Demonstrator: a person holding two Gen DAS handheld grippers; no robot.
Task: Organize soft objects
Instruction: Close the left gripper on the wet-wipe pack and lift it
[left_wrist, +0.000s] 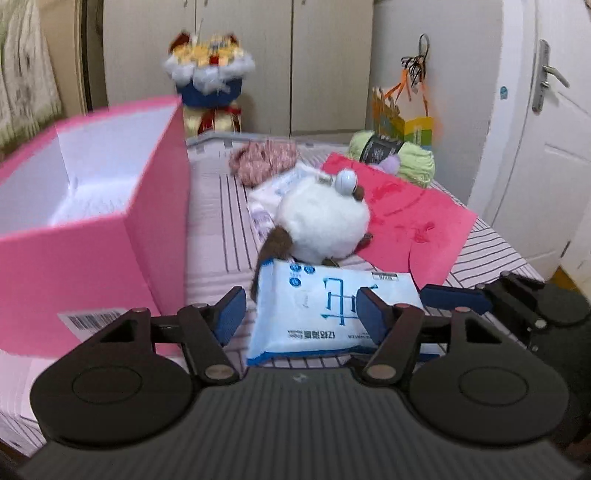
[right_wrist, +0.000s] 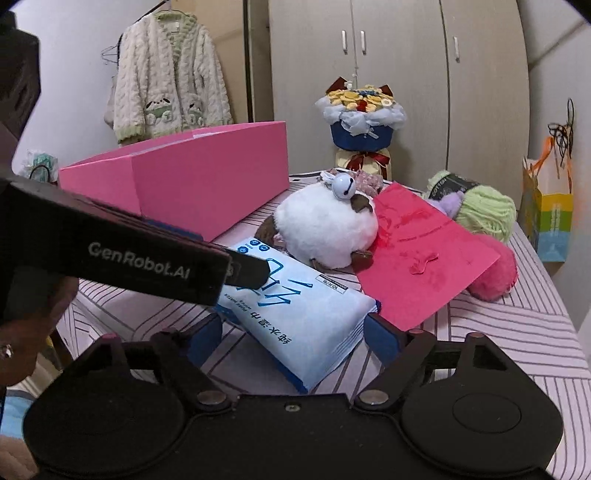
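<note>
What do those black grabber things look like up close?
Each hand-held gripper, left and right, has a matte black ribbed body, two round black discs, silver pivot pins and angular black linkage arms. Its fingers carry blue textured pads. White "GenRobot.AI" lettering marks the side of the left one.

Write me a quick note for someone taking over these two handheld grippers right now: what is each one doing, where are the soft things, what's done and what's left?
Left gripper: open, straddling one end of the blue wipes pack, pads not clearly pressing.
Right gripper: open around the pack's other end.
Pink box: open on the bed, looks empty.
Still on the bed: white plush, green yarn, pink yarn, red paper.
Done: nothing boxed.
Left: probably grip the pack, box it, then the rest.
</note>
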